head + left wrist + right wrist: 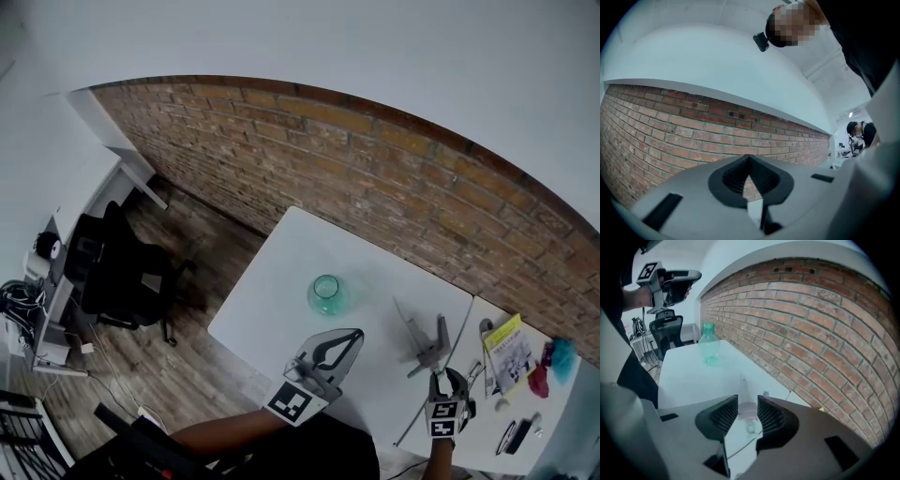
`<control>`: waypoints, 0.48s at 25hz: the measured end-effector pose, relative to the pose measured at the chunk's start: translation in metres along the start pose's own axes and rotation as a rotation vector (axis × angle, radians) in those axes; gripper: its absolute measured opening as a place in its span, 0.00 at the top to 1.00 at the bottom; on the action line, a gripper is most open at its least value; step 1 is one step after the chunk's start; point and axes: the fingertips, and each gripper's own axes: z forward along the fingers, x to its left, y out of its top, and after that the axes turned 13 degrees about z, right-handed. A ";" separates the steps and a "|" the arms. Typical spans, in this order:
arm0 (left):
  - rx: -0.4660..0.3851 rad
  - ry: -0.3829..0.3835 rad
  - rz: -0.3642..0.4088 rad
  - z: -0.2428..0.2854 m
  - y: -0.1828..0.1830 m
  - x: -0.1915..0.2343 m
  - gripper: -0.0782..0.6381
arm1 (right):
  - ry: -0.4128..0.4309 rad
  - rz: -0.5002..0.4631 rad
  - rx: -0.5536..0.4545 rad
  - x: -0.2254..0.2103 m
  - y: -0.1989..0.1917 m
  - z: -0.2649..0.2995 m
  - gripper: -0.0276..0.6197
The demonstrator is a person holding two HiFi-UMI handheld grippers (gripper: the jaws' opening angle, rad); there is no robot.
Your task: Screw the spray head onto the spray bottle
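Spray head lies on its side near the desk's right edge, apart from the bottle, which stands upright and uncapped near the desk's middle. The right gripper is released, its jaws standing apart with the head's collar in the gap between them; the pads do not seem to press on it yet. The left gripper is clenched on nothing, held up off the desk near the front edge and aimed at the brick wall. The step in hand looks like picking up the head. To do it well, the right jaws should close squarely on the collar or the body just above it, not on the thin trigger or the dip tube, so that the head hangs straight and cannot swivel. The left gripper would then need to open and steady the bottle low on its body before the tube is fed into the neck and the collar turned.
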 end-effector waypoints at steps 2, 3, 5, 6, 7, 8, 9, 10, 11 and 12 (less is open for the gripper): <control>0.003 0.009 -0.003 0.000 -0.001 -0.001 0.89 | 0.031 -0.028 0.066 0.000 -0.019 0.014 0.76; 0.007 0.013 -0.004 0.000 -0.002 -0.002 0.89 | 0.043 -0.042 0.096 0.000 -0.029 0.021 0.76; 0.017 0.019 -0.005 -0.002 -0.004 -0.002 0.89 | 0.059 -0.053 0.149 -0.003 -0.043 0.032 0.74; 0.024 0.022 -0.006 -0.002 -0.005 -0.002 0.89 | 0.065 -0.050 0.171 -0.005 -0.049 0.037 0.73; 0.030 0.027 -0.009 -0.002 -0.007 -0.002 0.89 | 0.072 -0.048 0.193 -0.008 -0.054 0.042 0.72; 0.035 0.031 -0.011 -0.002 -0.008 -0.002 0.89 | 0.080 -0.050 0.216 -0.011 -0.058 0.047 0.71; 0.039 0.034 -0.011 -0.001 -0.009 -0.002 0.89 | 0.087 -0.058 0.240 -0.014 -0.062 0.052 0.70; 0.044 0.035 -0.009 -0.001 -0.011 -0.002 0.89 | 0.090 -0.073 0.263 -0.017 -0.067 0.056 0.70; 0.049 0.034 -0.009 0.000 -0.012 -0.003 0.89 | 0.091 -0.089 0.284 -0.020 -0.071 0.060 0.70; 0.054 0.033 -0.009 0.000 -0.014 -0.004 0.89 | 0.093 -0.106 0.303 -0.022 -0.075 0.063 0.70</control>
